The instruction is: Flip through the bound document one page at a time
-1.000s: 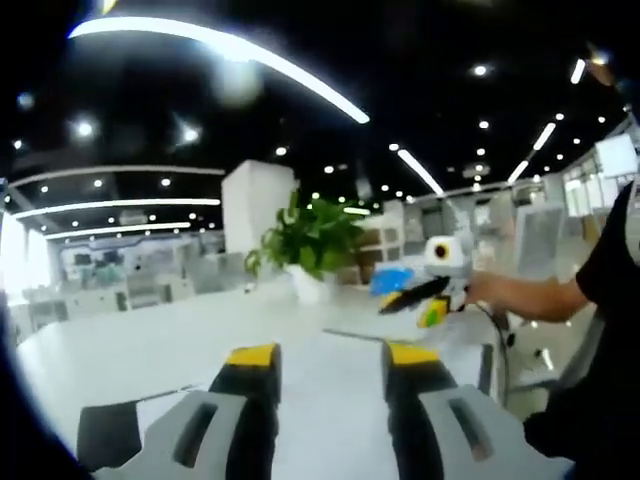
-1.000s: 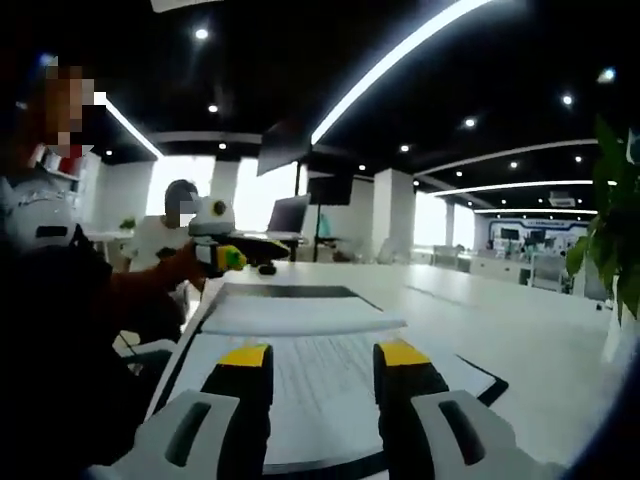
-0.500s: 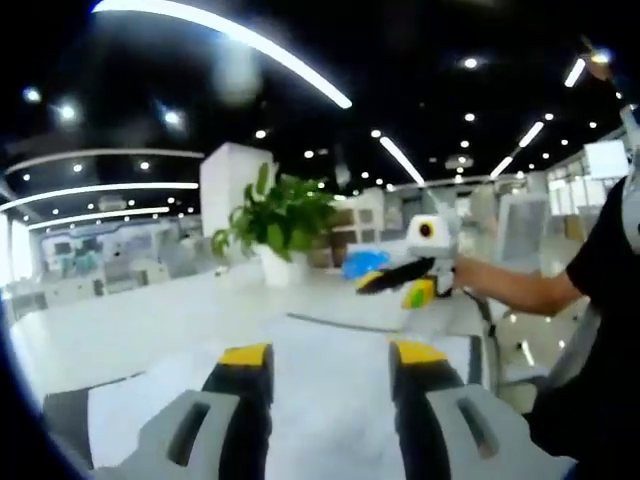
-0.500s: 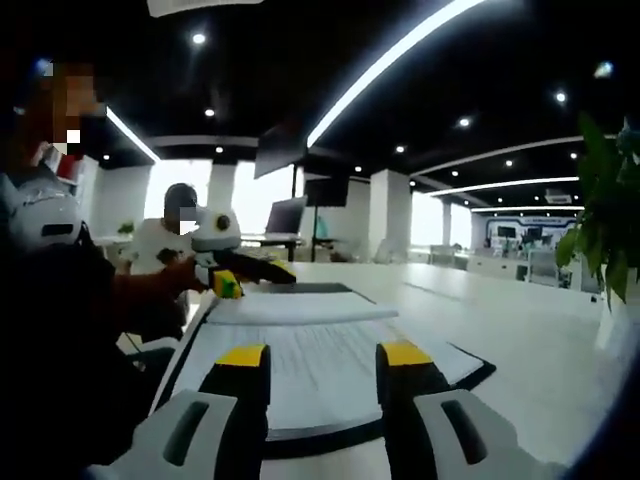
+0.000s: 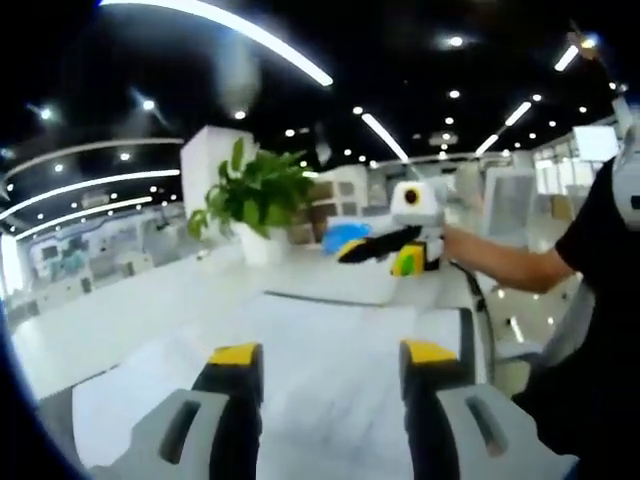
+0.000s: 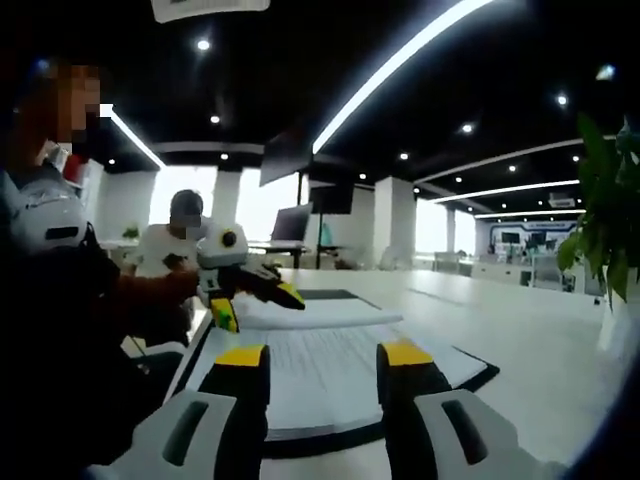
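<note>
White counter [image 6: 520, 330] carried the document [image 6: 330, 375], its thin, limp pages best pinched at a free corner by either open tongs [image 6: 320, 360].

Grey tongs [image 5: 330, 360] with yellow-capped black jaws; black short sleeve [image 5: 600, 230].

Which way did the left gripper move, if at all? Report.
Yes: against the monitor behind, the left gripper dropped rightward toward the bound document.
</note>
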`<state>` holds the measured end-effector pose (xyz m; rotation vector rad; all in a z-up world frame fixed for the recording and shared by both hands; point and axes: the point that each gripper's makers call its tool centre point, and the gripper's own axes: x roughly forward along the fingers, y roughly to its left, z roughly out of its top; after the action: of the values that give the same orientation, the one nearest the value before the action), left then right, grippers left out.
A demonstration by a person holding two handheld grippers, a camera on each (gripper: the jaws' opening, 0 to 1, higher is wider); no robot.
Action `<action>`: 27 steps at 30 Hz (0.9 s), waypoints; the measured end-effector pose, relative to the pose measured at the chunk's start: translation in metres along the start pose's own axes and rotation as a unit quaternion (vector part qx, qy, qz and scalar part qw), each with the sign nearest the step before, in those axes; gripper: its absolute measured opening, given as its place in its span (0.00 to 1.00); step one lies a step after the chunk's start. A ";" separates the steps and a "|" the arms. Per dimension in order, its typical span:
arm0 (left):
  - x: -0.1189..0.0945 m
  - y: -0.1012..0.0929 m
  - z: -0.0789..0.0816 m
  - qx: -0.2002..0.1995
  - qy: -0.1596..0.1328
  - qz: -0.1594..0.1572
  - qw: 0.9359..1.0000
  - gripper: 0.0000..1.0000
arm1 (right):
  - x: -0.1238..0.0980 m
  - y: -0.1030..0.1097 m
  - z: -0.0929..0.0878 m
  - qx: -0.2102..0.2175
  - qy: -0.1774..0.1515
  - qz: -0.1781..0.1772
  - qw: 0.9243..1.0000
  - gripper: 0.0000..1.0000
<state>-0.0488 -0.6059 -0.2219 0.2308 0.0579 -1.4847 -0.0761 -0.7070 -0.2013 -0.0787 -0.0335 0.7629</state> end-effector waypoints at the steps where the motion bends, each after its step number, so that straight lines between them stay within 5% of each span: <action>1: 0.001 0.000 0.000 0.000 0.000 -0.001 1.000 0.56 | 0.000 0.000 0.000 0.000 0.000 0.000 1.000 0.45; 12: 0.005 -0.007 -0.002 0.002 0.005 -0.011 1.000 0.56 | 0.005 0.014 0.004 -0.004 0.010 0.003 1.000 0.45; 27: 0.009 -0.007 -0.007 0.000 0.007 -0.019 1.000 0.57 | 0.001 0.007 0.004 -0.006 0.023 0.008 1.000 0.46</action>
<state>-0.0542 -0.6143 -0.2311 0.2425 0.0736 -1.5203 -0.0809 -0.7007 -0.1976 -0.1075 0.0060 0.7759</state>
